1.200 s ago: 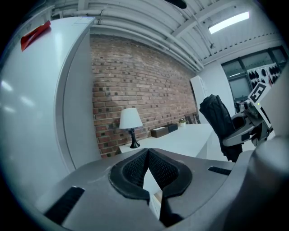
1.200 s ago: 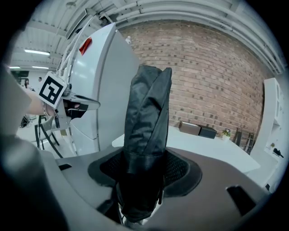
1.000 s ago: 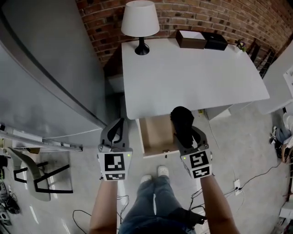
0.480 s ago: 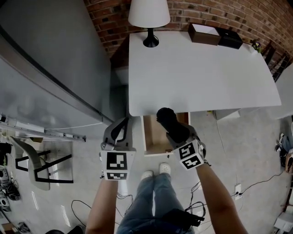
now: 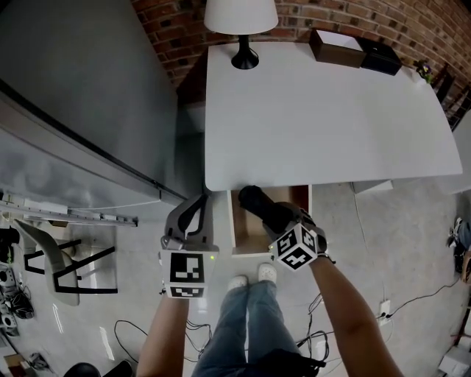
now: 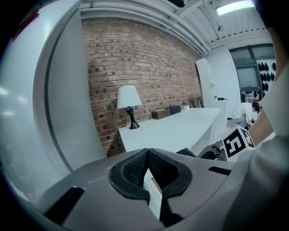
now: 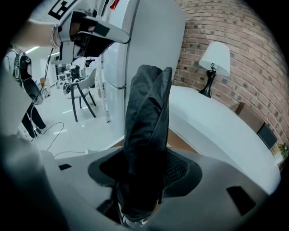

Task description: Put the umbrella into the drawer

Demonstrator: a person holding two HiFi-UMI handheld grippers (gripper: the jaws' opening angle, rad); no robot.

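Two handheld grippers are hovering in front of the white rectangular table, and only one of them is carrying anything. The right gripper is clamping its jaws on the folded black fabric umbrella, which is poking out well past the jaws and leaning over toward the left. From the head view it's sitting over the open light-wood drawer, its far end just at the table's front edge. The left gripper is hanging just left of the drawer, its jaws pressed together at the tips with nothing between them. Further back, a white-shaded lamp with a black base is standing at the table's far edge by the red brick wall.
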